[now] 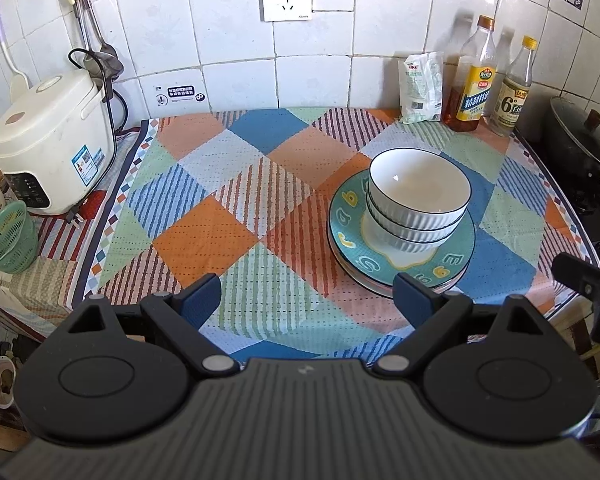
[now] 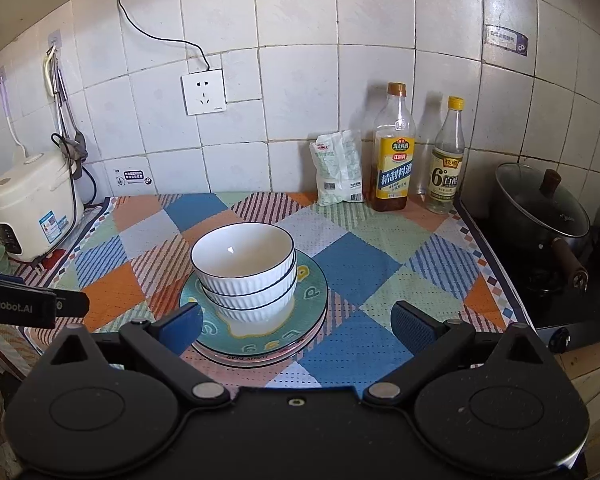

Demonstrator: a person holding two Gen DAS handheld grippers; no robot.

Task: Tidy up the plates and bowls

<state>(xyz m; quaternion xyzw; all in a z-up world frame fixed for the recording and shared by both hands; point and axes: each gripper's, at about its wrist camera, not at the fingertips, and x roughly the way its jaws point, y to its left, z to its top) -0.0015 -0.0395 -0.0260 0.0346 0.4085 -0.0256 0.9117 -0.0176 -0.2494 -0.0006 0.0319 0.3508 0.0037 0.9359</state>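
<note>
Three white ribbed bowls [image 1: 418, 200] are nested in a stack on a teal plate [image 1: 350, 232], which lies on top of other plates. The pile sits on a patchwork cloth [image 1: 236, 208]. My left gripper [image 1: 306, 300] is open and empty, near the front edge of the cloth, left of the pile. In the right wrist view the bowls [image 2: 246, 276] and teal plate [image 2: 312, 300] sit just ahead of my right gripper [image 2: 298, 326], which is open and empty. Its left fingertip overlaps the plate's rim in that view.
A white rice cooker [image 1: 50, 144] and a green basket [image 1: 10, 240] stand at the left. A white bag [image 2: 338, 168] and two bottles [image 2: 394, 148] stand at the back wall. A lidded pot [image 2: 540, 208] sits on the stove at the right.
</note>
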